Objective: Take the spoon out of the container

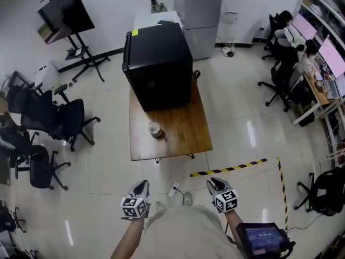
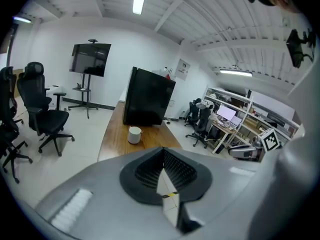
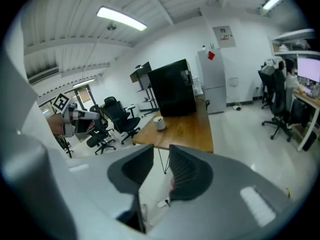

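At the near edge, the left gripper [image 1: 142,185] has its jaws pressed together and empty; the right gripper [image 1: 214,183] is slightly spread and empty. Farther off, well apart from both, the cup [image 1: 155,129] stands on the table [image 1: 183,136]. The spoon is too small to make out. It is likely light, stiff and slippery, so pinch the handle's upper end.

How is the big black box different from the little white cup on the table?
The black box is dark with flat sides; the white cup is pale and round. The black box is far bigger and taller than the white cup. The black box sits at the far end of the wooden table; the white cup stands nearer the person. Both rest on that table.
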